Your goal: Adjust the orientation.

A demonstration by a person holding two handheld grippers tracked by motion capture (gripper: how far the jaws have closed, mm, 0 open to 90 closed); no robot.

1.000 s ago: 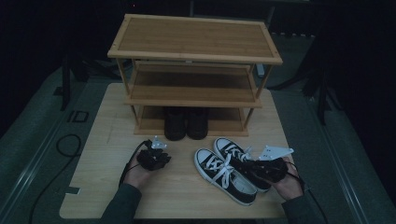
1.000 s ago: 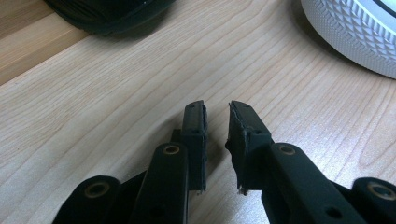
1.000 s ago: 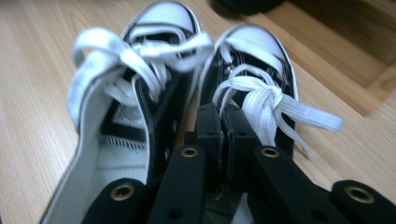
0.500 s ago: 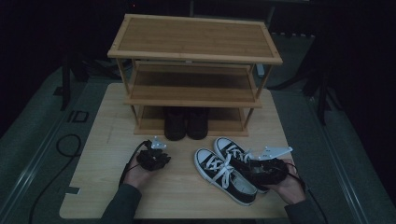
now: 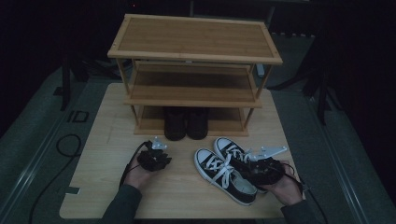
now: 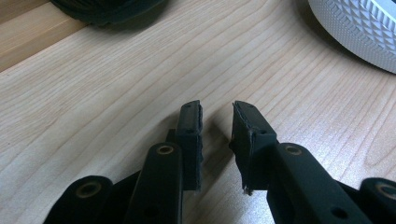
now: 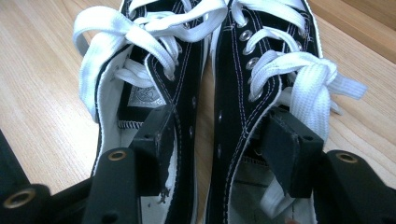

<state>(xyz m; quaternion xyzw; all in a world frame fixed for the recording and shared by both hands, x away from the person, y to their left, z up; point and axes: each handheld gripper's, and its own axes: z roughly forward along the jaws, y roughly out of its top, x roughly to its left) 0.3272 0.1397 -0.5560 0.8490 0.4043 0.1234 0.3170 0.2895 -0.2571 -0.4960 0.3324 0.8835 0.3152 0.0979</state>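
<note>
A pair of black canvas sneakers with white laces (image 5: 223,173) lies at the table's front right, toes pointing toward the rack. My right gripper (image 5: 248,168) sits at their heels. Its jaws have just been opening and stand open (image 7: 217,126). One jaw is inside the left sneaker (image 7: 140,70), the other inside the right sneaker (image 7: 266,56), and the two adjoining sides are between them. My left gripper (image 5: 161,148) rests low over bare wood left of the sneakers. Its jaws (image 6: 217,109) have just been opening and hold nothing in their narrow gap.
A three-tier wooden shoe rack (image 5: 196,39) stands at the back of the table (image 5: 102,140). A dark pair of shoes (image 5: 186,122) sits on its bottom shelf. A sneaker's white toe cap (image 6: 359,28) lies ahead and to the right of the left jaws. Cables trail off the left edge.
</note>
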